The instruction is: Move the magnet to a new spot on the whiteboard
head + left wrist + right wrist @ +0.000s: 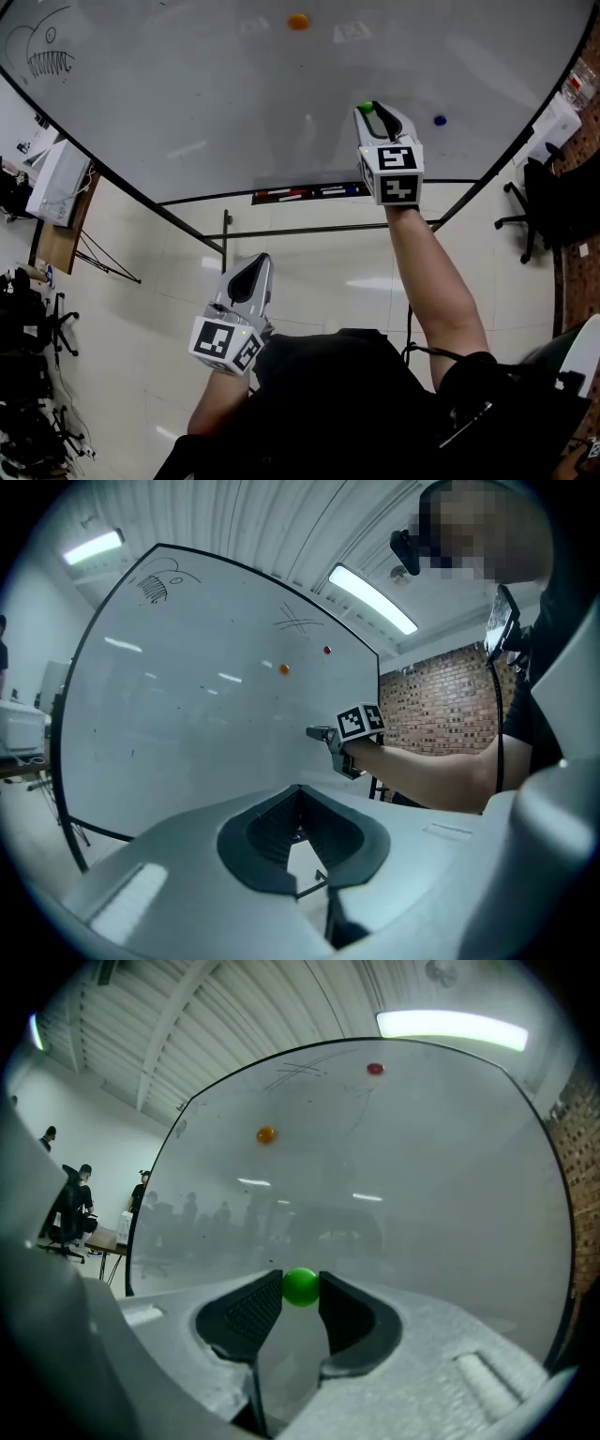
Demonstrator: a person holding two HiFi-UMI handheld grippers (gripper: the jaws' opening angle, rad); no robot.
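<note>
A small green magnet [366,107] [300,1286] sits pinched between the tips of my right gripper [371,111] [300,1288], which is shut on it. The gripper is raised at the whiteboard [216,94], right of its middle; I cannot tell whether the magnet touches the board. My left gripper [261,262] [300,791] hangs low in front of the board's lower edge, shut and holding nothing. In the left gripper view the right gripper [317,733] points at the board.
An orange magnet [298,21] [266,1134] sticks higher on the board, a blue one [440,120] to the right, a red one [375,1069] near the top. A marker tray [314,193] runs under the board. An office chair [530,202] stands at right, a table [61,187] at left.
</note>
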